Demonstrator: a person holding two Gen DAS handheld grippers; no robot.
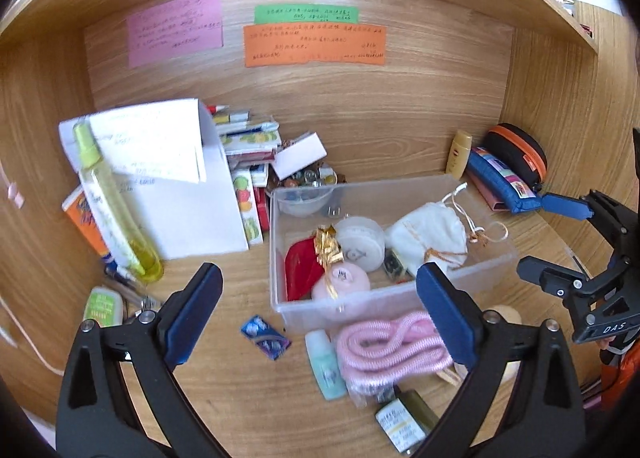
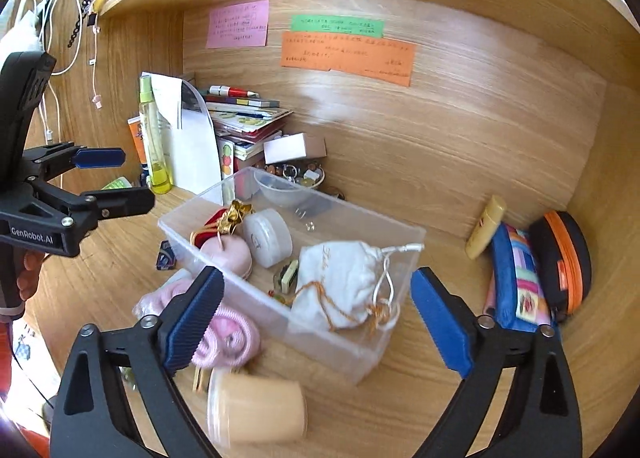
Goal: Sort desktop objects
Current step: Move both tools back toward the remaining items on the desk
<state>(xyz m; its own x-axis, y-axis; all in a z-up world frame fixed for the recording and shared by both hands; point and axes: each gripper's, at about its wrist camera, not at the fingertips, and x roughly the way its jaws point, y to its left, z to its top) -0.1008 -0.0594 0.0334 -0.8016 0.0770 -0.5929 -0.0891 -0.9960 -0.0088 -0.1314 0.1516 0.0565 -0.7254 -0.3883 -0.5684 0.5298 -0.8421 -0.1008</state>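
While both tongs gape empty, left tongs [image 1: 320, 310] hover at 7 o'clock of the clear bin [image 1: 400, 298] on the tabletop [image 1: 240, 398]; right tongs [image 2: 316, 314] at its 5 o'clock; white pouch [image 2: 340, 282] lies inside.

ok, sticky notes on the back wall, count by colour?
Pink paper note: 1
Green paper note: 1
Orange paper note: 1
Total: 3
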